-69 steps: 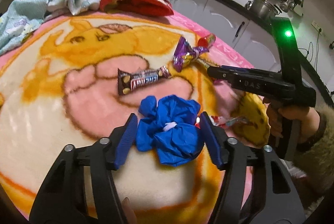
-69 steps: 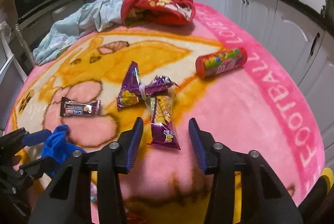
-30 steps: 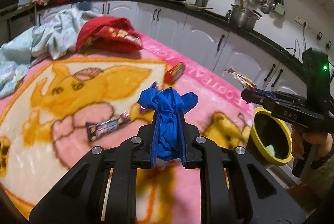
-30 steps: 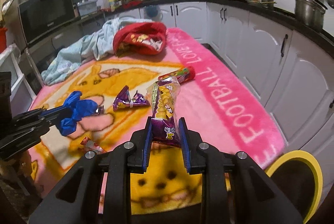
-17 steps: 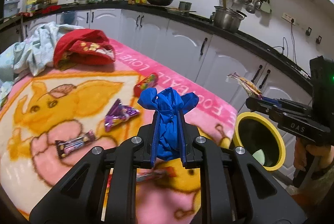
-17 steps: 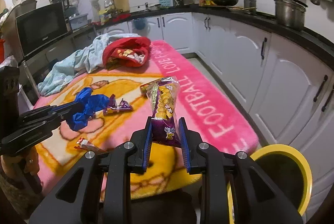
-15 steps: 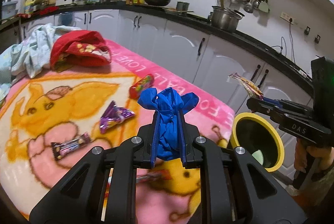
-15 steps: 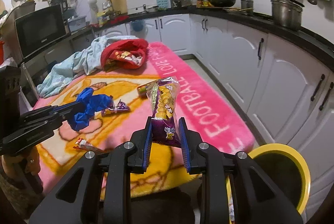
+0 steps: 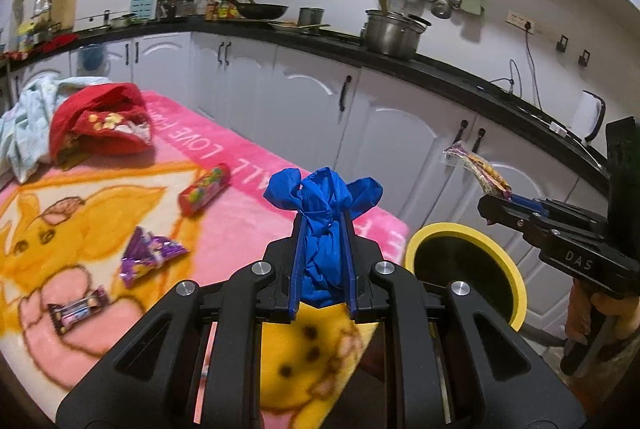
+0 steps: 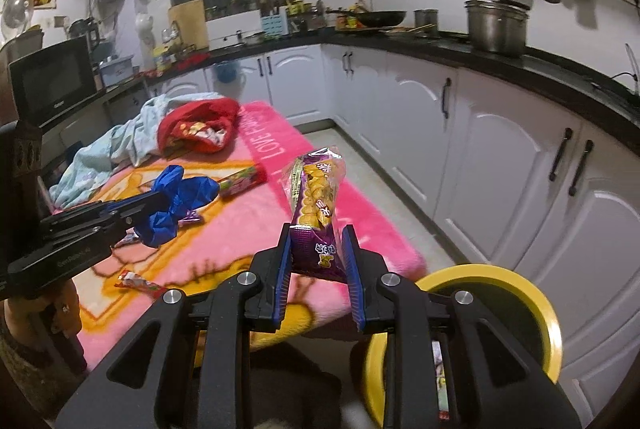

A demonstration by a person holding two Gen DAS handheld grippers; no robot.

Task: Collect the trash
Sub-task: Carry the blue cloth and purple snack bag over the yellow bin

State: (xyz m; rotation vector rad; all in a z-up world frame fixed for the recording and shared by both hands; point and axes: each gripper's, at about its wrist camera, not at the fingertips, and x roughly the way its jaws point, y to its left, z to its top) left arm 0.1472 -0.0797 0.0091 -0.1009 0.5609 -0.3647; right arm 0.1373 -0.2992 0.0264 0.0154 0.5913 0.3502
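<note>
The left gripper (image 9: 322, 249) was closed tight on a crumpled blue glove (image 9: 322, 213), which stood up between its two pads above the edge of the pink blanket (image 9: 248, 213). The right gripper (image 10: 316, 261) was closed on the lower end of a purple snack bag (image 10: 316, 205), and the bag pointed upward. The left wrist view showed the whole mouth of the yellow-rimmed bin (image 9: 464, 281), beside the blanket corner and under the other gripper; in the right wrist view only part of its rim showed behind the fingers. The left view also showed a purple wrapper (image 9: 148, 255) and a chocolate bar (image 9: 78, 311) lying on the blanket. Only the right view showed a small red wrapper (image 10: 140, 283) near the blanket's front edge. The red candy tube (image 9: 205, 189) lay on the blanket in both views.
</note>
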